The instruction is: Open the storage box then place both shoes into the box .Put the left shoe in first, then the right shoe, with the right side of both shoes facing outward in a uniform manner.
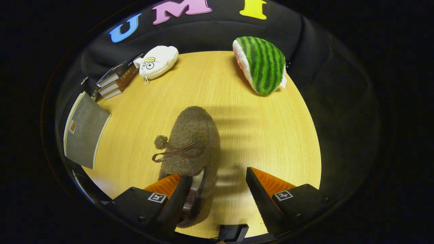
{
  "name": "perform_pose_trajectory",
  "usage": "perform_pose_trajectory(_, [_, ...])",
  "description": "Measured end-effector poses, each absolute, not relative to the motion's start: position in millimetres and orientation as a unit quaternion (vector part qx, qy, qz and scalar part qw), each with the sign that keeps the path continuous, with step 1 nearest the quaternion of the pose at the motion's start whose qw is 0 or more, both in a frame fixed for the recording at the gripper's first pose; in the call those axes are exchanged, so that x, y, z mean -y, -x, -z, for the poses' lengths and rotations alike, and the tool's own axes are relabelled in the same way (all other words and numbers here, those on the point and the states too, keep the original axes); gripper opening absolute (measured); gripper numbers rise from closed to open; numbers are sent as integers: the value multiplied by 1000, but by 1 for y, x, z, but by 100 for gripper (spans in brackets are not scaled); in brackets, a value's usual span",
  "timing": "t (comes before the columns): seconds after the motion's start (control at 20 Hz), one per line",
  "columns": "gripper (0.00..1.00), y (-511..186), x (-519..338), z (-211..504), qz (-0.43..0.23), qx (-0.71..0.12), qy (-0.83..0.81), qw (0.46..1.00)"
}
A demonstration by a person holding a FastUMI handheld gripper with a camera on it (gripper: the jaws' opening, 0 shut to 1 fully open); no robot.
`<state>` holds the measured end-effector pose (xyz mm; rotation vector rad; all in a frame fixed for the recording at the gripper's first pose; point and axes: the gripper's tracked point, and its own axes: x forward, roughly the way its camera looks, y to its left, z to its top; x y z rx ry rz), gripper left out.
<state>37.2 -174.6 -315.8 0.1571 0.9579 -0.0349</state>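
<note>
Heel of the shoe [191,145] is partly hidden: the left finger [176,200] of the claw [217,195] covers the opening's near-left edge, and the rearmost part is cut off at the bottom of the view. Inside of the opening hard to make out; pale lining w/ a reddish patch just shows beside that finger. Shoe lies on the tabletop [264,135], long axis running straight away from the claw, toe pointing ahead toward the far side, heel between the fingers but set toward the left one. Material: brown fuzzy wool-like fabric, rounded toe, thin brown lace tied in a bow across the top, small pom-pom at one lace end. Claw is spread wide; right finger well apart from the shoe, w/ bare tabletop between. Whether the left finger touches the shoe: cannot tell. Finger pads orange, ribbed; bodies black. Tabletop pale wood grain, round-edged. Beyond the shoe: watermelon-slice plush [262,64] far right, white plush w/ cartoon eyes [157,61] far left, stack of books [117,79] beside it, grey notebook [83,130] nearer on the left.
</note>
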Motion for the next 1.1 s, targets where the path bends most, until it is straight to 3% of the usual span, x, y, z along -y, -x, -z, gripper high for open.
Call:
perform_pose_trajectory(0.15, [98, -41, 171, 320, 6, -469, -89, 879])
perform_pose_trajectory(0.25, [90, -47, 166, 322, -1, -471, -104, 876])
perform_pose_trajectory(0.3, [75, -48, 164, 323, -4, -475, -109, 873])
perform_pose_trajectory(0.35, [68, -48, 162, 324, -7, -478, -116, 871])
perform_pose_trajectory(0.5, [32, -52, 158, 326, -5, -480, -122, 869])
perform_pose_trajectory(0.55, [31, -51, 162, 326, 1, -480, -124, 869])
perform_pose_trajectory(0.6, [17, -51, 163, 327, 6, -477, -131, 869])
perform_pose_trajectory(0.65, [10, -50, 163, 326, 9, -478, -137, 868])
perform_pose_trajectory(0.8, [5, -51, 164, 326, 20, -470, -155, 869])
perform_pose_trajectory(1.1, [5, -44, 152, 303, 36, -462, -160, 872])
